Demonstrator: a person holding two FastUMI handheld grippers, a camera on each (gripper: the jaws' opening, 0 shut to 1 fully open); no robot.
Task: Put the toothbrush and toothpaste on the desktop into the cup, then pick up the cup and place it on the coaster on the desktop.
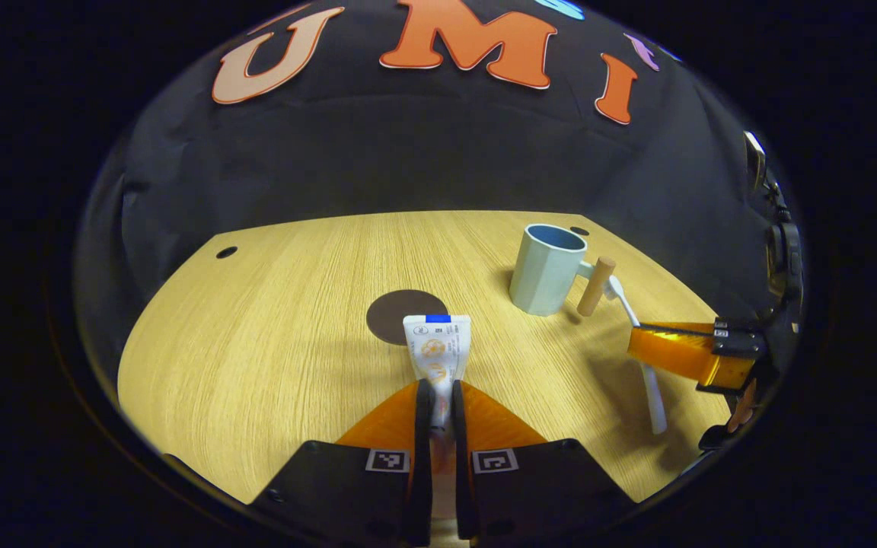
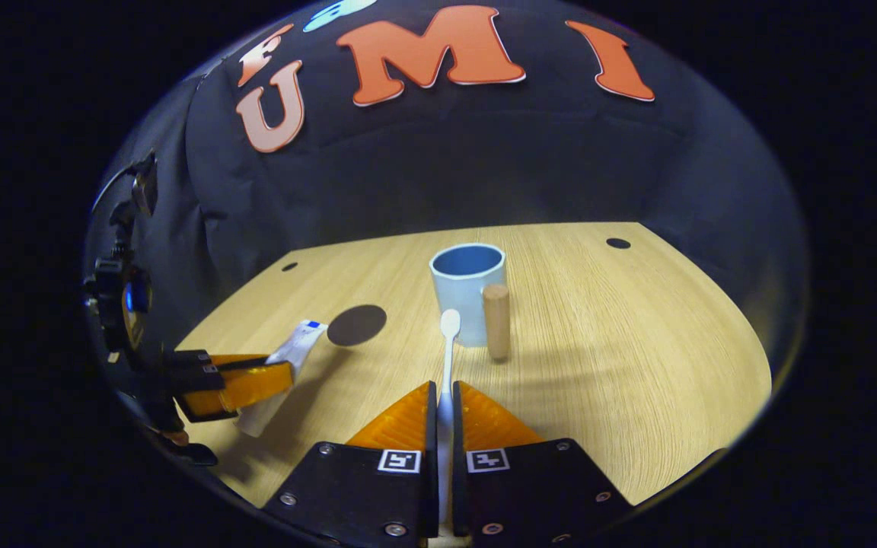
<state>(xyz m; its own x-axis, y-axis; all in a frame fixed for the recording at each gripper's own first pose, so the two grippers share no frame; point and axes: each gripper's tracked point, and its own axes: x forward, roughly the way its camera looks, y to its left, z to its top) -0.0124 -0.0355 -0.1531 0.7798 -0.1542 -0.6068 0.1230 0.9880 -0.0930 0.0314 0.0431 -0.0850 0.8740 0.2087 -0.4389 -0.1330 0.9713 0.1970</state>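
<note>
While the left hand-held gripper (image 1: 438, 403) stands closed on the toothpaste (image 1: 437, 348), both fingers press the tube's lower part, and its flat crimped end with a blue band points away toward the far side of the surface (image 1: 271, 350). In the left gripper view the tube hangs in front of the dark round coaster (image 1: 394, 313), which lies flat near the middle of the wooden top. To the right and farther off, the pale blue cup (image 1: 547, 268) stands upright, its wooden handle (image 1: 595, 286) turned to the right. At the right edge of that view the right hand-held gripper (image 1: 655, 346) holds the white toothbrush (image 1: 653, 396), whose head reaches up close beside the handle of the cup.

In the right gripper view the right hand-held gripper (image 2: 443, 415) is closed on the toothbrush (image 2: 448, 358): both fingers clamp the thin white shaft, and the head points at the cup (image 2: 467, 289), just in front of its near wall. The wooden handle (image 2: 496, 321) stands to the right of the brush head. Left of the cup lies the coaster (image 2: 356, 324), and at the left edge the left hand-held gripper (image 2: 286, 373) carries the toothpaste (image 2: 286, 365) above the surface (image 2: 636, 358), tilted, with a shadow beneath it.
</note>
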